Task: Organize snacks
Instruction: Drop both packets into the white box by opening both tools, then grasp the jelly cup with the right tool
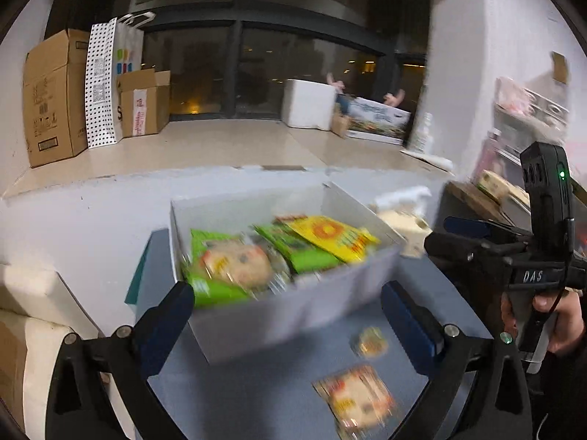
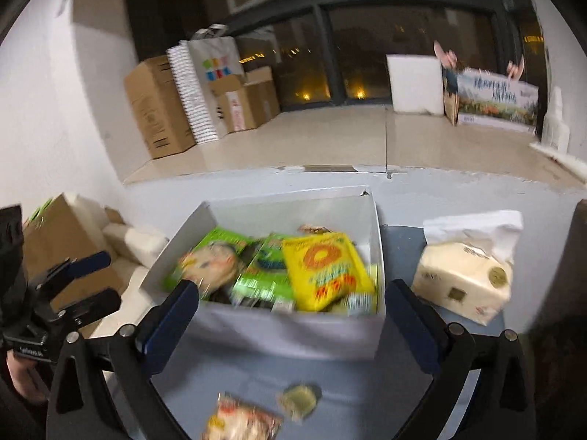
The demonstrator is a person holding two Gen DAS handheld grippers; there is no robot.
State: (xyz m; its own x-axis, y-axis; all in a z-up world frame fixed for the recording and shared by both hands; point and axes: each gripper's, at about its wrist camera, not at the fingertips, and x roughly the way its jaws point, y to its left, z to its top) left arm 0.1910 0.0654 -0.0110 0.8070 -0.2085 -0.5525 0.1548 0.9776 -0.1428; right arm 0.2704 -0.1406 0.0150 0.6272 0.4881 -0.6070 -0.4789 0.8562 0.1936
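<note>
A: Starting with the left wrist view, what is showing?

B: The left tool is hanging over the blue counter with its jaws spread wide and nothing between them. A white box is sitting just ahead of the fingertips, and it is holding a green snack packet, a second green packet and a yellow packet lying partly over that one. Two loose snacks are lying on the counter in front of the box: a small round one and a larger clear-wrapped packet. The right tool is reaching in from the right edge; its blue-padded fingers are looking nearly together, though from this angle I cannot tell for certain.

A: And the right wrist view?

B: The right tool is plainly released here, fingers wide apart and gripping nothing, with the white box between and beyond them. The yellow packet is lying on top, toward the right side of the box. A tissue pack is standing to the right of the box, apart from it. The left tool is showing at the left edge, also released. The picture is smearing from motion blur.
</note>
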